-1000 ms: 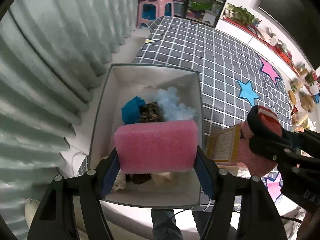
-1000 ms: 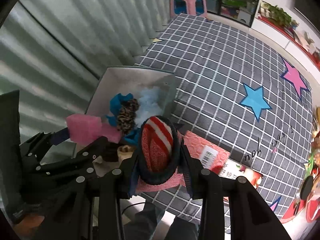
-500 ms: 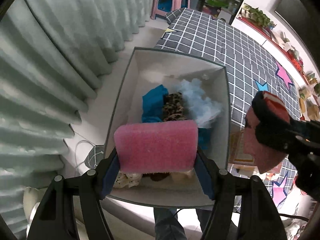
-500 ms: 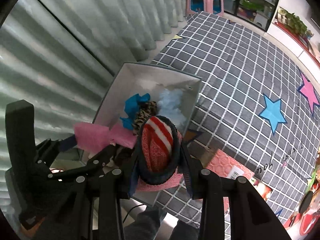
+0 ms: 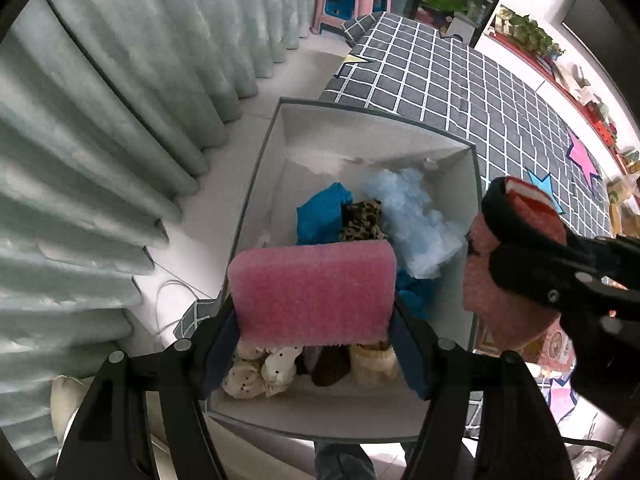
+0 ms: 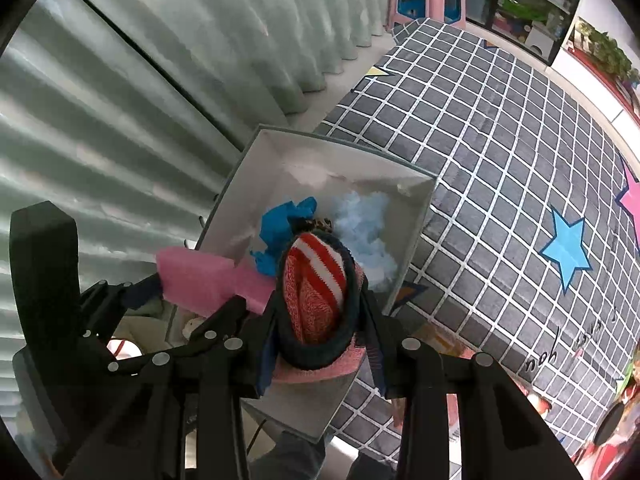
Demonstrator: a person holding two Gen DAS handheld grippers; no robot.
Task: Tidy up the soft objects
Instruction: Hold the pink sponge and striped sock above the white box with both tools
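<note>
My left gripper (image 5: 314, 312) is shut on a pink sponge (image 5: 314, 286) and holds it over the near half of a white box (image 5: 360, 126). Inside the box lie a blue cloth (image 5: 322, 212), a leopard-print piece (image 5: 362, 220), a pale blue fluffy piece (image 5: 412, 216) and several small soft items at the near wall. My right gripper (image 6: 320, 312) is shut on a rolled red-and-white striped sock with a dark cuff (image 6: 316, 276), above the box's right side. In the left wrist view that sock (image 5: 512, 272) hangs at the box's right wall. The sponge (image 6: 200, 280) shows in the right wrist view too.
The box (image 6: 420, 220) stands at the corner of a bed with a grey checked cover (image 6: 500, 160) bearing coloured stars. Pale green curtains (image 5: 100, 120) hang to the left. A pink stool (image 5: 352, 0) and shelves stand at the back. A person's leg (image 5: 344, 460) shows below.
Both grippers have moved toward the box and a little lower, so the box looms larger and more central. The sock has come from over the bed to the box's right side. Both grips unchanged.
</note>
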